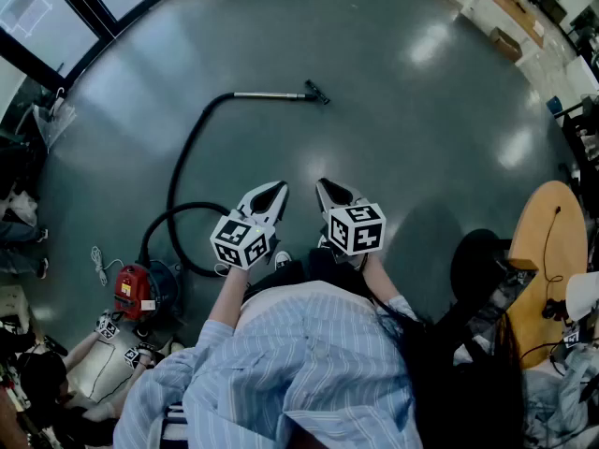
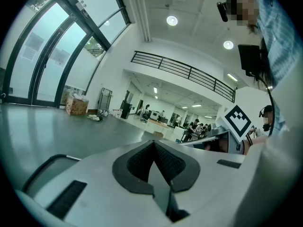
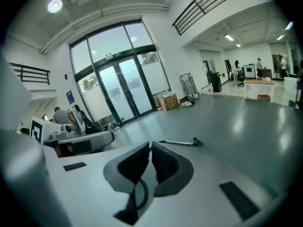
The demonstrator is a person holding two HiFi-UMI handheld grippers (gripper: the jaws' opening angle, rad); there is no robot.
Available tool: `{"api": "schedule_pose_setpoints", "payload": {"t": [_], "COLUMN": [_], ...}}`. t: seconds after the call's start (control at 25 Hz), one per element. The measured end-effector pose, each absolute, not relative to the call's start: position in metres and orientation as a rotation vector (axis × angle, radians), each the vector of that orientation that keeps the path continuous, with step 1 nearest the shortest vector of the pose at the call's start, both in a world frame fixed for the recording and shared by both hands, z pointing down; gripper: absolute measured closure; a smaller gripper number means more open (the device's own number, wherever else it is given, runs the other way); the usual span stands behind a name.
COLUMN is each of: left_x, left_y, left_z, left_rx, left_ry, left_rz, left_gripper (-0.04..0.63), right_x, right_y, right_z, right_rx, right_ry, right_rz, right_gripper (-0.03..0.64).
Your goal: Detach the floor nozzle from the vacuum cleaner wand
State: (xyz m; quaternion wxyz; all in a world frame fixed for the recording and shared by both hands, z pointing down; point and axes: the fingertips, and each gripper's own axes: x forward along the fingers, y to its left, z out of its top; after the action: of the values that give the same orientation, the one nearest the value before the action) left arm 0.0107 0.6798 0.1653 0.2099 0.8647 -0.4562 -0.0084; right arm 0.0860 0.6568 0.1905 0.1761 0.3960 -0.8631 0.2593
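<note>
A silver vacuum wand (image 1: 267, 94) lies on the grey floor ahead of me, with a small black floor nozzle (image 1: 317, 92) on its right end. Its black hose (image 1: 182, 171) curves back to a red vacuum cleaner (image 1: 133, 290) at my lower left. In the right gripper view the wand (image 3: 176, 143) and nozzle (image 3: 197, 141) lie beyond the jaw tips. My left gripper (image 1: 278, 190) and right gripper (image 1: 323, 186) are held side by side in front of my body, well short of the wand. Both are shut with nothing between their jaws.
A round wooden table (image 1: 555, 251) with cables stands at the right, a black chair (image 1: 477, 265) beside it. A person sits on the floor at lower left. Glass doors (image 3: 116, 92) run along the left side, with boxes (image 3: 166, 101) near them.
</note>
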Motion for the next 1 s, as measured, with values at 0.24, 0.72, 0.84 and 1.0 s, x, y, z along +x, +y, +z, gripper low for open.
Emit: {"api": "schedule_pose_setpoints", "payload": {"t": [0.24,0.72,0.84,1.0], "left_x": [0.014,0.026,0.028,0.032], "left_y": [0.671,0.648,0.646,0.641], "left_z": [0.169,0.173,0.175,0.179], "left_rx": [2.4,2.381,2.375,2.371], "left_ry": [-1.271,-1.286,-1.287,-1.294], "left_rz": [-0.012,0.002,0.005,0.002], "left_gripper": [0.606,0.606,0.606,0.606], "right_x": [0.088,0.106,0.109,0.115], "right_y": [0.648,0.621,0.618,0.616], "right_z": [0.196,0.2,0.202,0.206], "right_rx": [1.111,1.126,1.121,1.116], "right_ry": [-2.445,-2.453,-2.451,-2.448], "right_rz": [0.76,0.83,0.836,0.883], "right_gripper": [0.592,0.591,0.591,0.592]}}
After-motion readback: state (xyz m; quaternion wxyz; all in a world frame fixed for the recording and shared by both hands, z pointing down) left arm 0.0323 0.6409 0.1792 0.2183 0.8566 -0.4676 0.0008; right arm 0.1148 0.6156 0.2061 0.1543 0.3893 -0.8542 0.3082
